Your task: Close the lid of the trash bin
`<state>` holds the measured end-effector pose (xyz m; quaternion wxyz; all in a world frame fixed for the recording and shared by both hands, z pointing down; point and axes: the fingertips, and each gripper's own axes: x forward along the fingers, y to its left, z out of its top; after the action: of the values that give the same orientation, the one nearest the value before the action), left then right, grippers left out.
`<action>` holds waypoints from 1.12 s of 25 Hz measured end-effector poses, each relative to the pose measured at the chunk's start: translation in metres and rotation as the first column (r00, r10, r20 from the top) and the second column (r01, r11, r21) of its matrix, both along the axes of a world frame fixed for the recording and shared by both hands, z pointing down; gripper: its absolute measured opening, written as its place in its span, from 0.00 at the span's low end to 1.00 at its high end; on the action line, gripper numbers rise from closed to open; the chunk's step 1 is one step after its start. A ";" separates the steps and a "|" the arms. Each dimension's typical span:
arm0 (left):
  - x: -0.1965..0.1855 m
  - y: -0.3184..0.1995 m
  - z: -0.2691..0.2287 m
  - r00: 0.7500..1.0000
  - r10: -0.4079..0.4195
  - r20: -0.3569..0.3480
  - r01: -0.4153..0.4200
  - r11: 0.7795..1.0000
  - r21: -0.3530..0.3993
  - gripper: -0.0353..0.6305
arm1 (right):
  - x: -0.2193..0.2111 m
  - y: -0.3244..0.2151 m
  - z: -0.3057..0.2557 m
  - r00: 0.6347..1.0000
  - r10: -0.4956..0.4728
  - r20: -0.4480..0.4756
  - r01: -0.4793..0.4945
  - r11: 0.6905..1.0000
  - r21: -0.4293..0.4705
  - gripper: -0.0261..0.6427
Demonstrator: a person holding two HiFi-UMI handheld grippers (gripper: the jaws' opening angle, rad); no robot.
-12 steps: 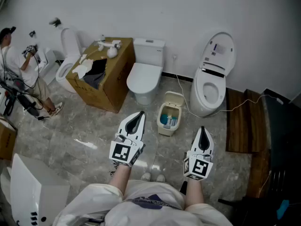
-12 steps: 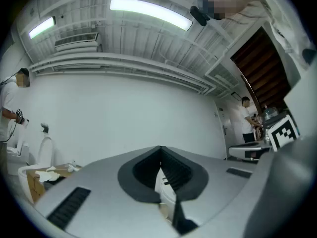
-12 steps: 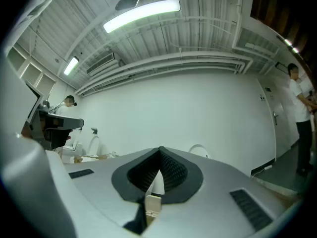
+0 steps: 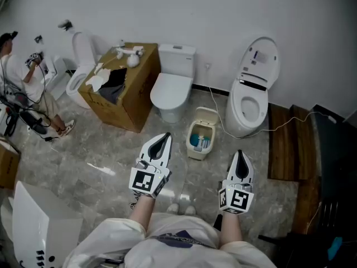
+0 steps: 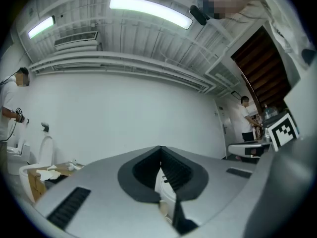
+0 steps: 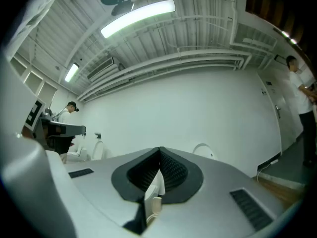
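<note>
A small cream trash bin point(image 4: 199, 139) stands on the floor between two toilets, its lid point(image 4: 207, 116) tipped up at the back and blue and white rubbish showing inside. My left gripper point(image 4: 163, 137) is held above the floor just left of the bin, jaws shut and empty. To the bin's lower right my right gripper point(image 4: 240, 154) hangs shut and empty too. In the left gripper view the closed jaw tips point(image 5: 161, 150) point at a white wall; the right gripper view shows its tips point(image 6: 159, 150) together, also facing the wall. The bin is hidden in both gripper views.
A closed white toilet point(image 4: 172, 88) stands behind the bin, an open-lidded toilet point(image 4: 252, 91) to its right with a cable point(image 4: 215, 108) trailing past the bin. A cardboard box point(image 4: 120, 88) and another toilet point(image 4: 81, 71) lie left. A person point(image 4: 28, 77) stands at far left. Dark wooden steps point(image 4: 290, 144) rise at right.
</note>
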<state>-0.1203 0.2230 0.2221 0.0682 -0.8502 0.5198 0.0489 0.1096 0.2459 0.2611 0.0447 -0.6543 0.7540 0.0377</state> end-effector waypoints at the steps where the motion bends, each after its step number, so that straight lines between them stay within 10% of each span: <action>1: 0.000 0.001 0.000 1.000 0.001 0.001 -0.001 1.000 -0.003 0.05 | 0.002 0.000 -0.001 1.000 -0.012 0.020 0.012 1.000 0.000 0.05; 3: -0.001 0.001 0.000 1.000 0.003 0.001 -0.003 1.000 -0.007 0.05 | 0.006 0.000 -0.001 0.998 -0.042 0.053 0.043 0.999 -0.014 0.13; 5: -0.004 0.001 -0.001 1.000 -0.001 -0.011 0.000 1.000 -0.010 0.12 | 0.012 -0.001 -0.002 0.996 -0.057 0.075 0.059 0.998 -0.024 0.51; 10: -0.022 0.000 -0.003 0.999 -0.031 -0.038 0.031 0.999 -0.016 0.46 | 0.044 0.005 -0.004 0.996 0.014 0.083 -0.011 1.000 -0.026 0.72; 28: 0.000 -0.034 0.001 0.997 -0.072 -0.007 0.072 0.997 -0.037 0.49 | 0.101 -0.037 0.010 0.993 0.007 0.118 0.001 0.998 -0.069 0.76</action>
<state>-0.1199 0.1893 0.2230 0.0523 -0.8317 0.5512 0.0404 0.2110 0.2087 0.2708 0.0665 -0.6577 0.7498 -0.0271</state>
